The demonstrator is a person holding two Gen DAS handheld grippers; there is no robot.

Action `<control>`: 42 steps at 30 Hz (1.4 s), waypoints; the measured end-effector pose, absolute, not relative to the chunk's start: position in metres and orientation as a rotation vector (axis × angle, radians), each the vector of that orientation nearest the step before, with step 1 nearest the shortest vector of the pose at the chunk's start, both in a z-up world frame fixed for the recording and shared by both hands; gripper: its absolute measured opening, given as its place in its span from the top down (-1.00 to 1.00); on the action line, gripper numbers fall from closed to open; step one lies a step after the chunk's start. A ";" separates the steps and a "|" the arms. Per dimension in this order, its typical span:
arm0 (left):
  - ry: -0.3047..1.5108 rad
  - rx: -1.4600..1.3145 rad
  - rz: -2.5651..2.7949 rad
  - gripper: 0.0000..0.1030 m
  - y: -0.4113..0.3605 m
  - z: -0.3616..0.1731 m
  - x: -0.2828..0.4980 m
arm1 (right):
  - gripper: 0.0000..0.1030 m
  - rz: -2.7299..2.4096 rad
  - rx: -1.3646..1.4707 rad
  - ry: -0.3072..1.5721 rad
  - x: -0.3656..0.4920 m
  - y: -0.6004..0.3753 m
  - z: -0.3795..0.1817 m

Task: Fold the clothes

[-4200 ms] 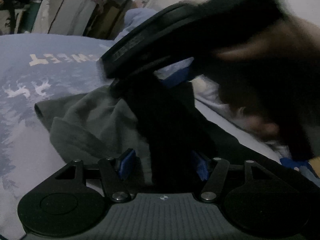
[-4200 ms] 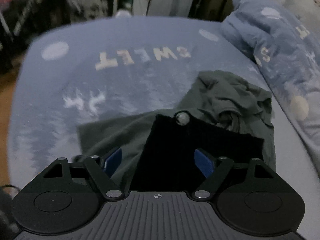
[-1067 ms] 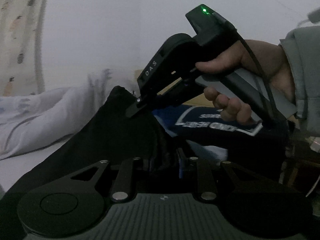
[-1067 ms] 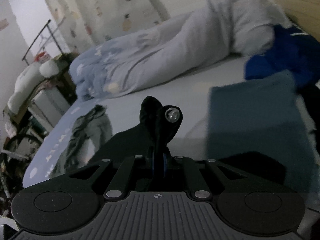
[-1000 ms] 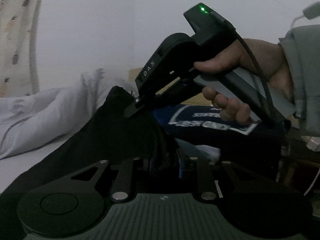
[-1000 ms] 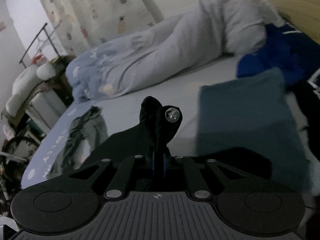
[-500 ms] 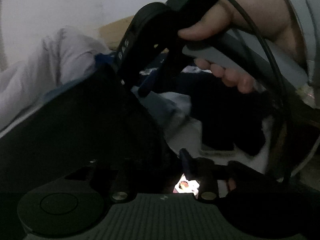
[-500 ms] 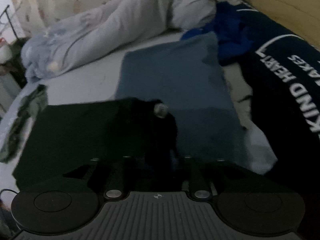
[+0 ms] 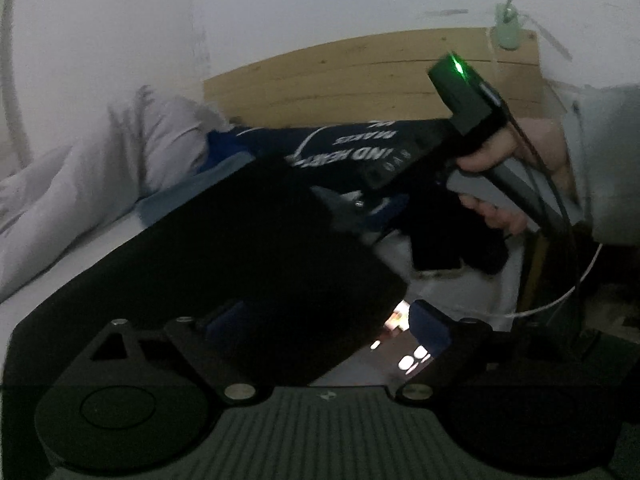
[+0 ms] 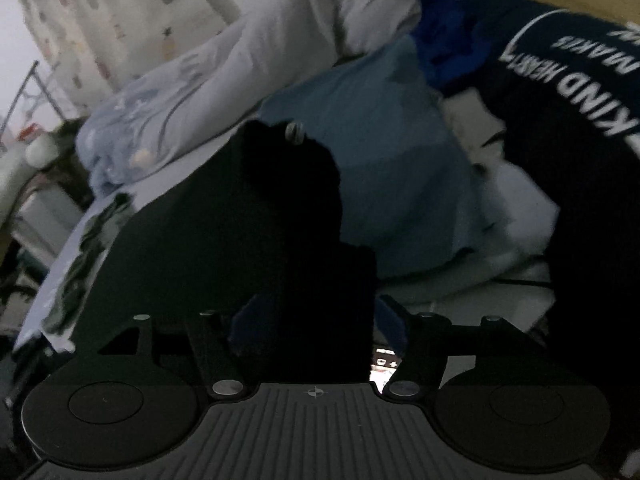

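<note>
On bed, black garment laid flat near blue folded item. Left gripper & right gripper jaws opening, cloth loose between. Green piece far left unfolded.

Left wrist view: sits low behind left gripper, looks along fingers, tilted down across bed toward wooden headboard and wall; black garment very near lens; right gripper and hand enter from right.

Right wrist view: behind right gripper, steeper downward tilt, faces duvet and curtain.

Shared: black garment, blue folded cloth, navy printed shirt, duvet.
</note>
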State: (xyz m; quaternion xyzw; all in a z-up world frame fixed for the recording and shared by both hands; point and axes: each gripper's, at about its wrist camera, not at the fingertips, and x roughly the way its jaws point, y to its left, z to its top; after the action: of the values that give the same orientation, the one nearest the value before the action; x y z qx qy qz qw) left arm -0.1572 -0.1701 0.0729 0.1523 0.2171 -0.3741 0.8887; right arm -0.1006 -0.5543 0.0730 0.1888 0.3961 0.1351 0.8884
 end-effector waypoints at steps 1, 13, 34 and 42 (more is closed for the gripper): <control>0.460 0.314 -0.763 -0.81 -0.160 0.075 -0.160 | -0.38 0.299 0.392 0.827 -0.097 -0.553 0.069; 0.515 0.151 -0.616 -0.81 -0.144 0.111 -0.135 | 0.21 0.470 0.372 0.905 -0.057 -0.535 0.039; 0.774 -0.053 -0.791 -0.91 -0.161 0.142 -0.073 | -0.31 0.277 0.291 0.784 -0.112 -0.493 0.074; 0.847 -0.046 -0.741 -0.91 -0.145 0.127 -0.072 | -0.82 0.328 0.423 0.830 -0.080 -0.532 0.028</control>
State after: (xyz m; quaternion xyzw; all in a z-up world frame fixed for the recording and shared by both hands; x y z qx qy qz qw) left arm -0.0720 -0.1449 0.1268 -0.0218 0.4014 -0.3514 0.8456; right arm -0.0797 -0.5317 0.0280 0.2029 0.3985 0.1575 0.8805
